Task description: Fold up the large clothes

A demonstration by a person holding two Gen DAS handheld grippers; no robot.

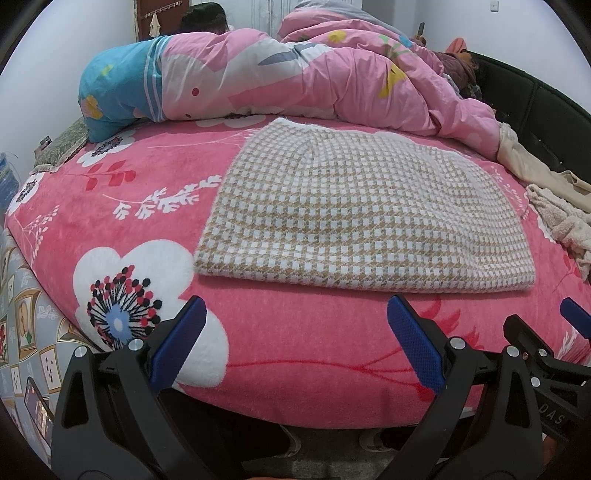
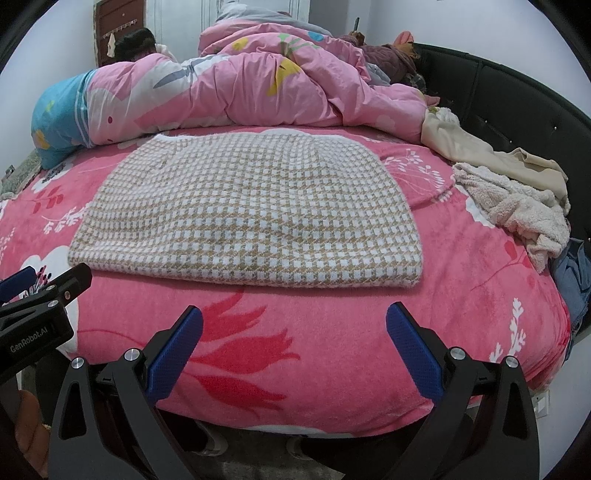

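One folded checked garment (image 1: 354,210) lies on the bed (image 1: 295,350).

You are in a home bedroom. A bed (image 1: 295,376) fills most of both views, covered with a pink fleece sheet (image 2: 332,350) printed with white flowers. A bunched pink cartoon-print quilt (image 1: 314,81) lies along the far side, and a dark padded headboard (image 2: 517,110) curves around the right edge. Loose laundry is heaped at the right: a beige garment (image 2: 480,151), a cream fleecy item (image 2: 517,214), and something in blue denim (image 2: 576,277). A folded houndstooth-knit garment (image 2: 251,214) lies flat mid-bed. Behind the bed, white walls and a brown door with a hook rack (image 1: 162,14). A dark-haired head (image 1: 203,16) shows beyond the quilt.
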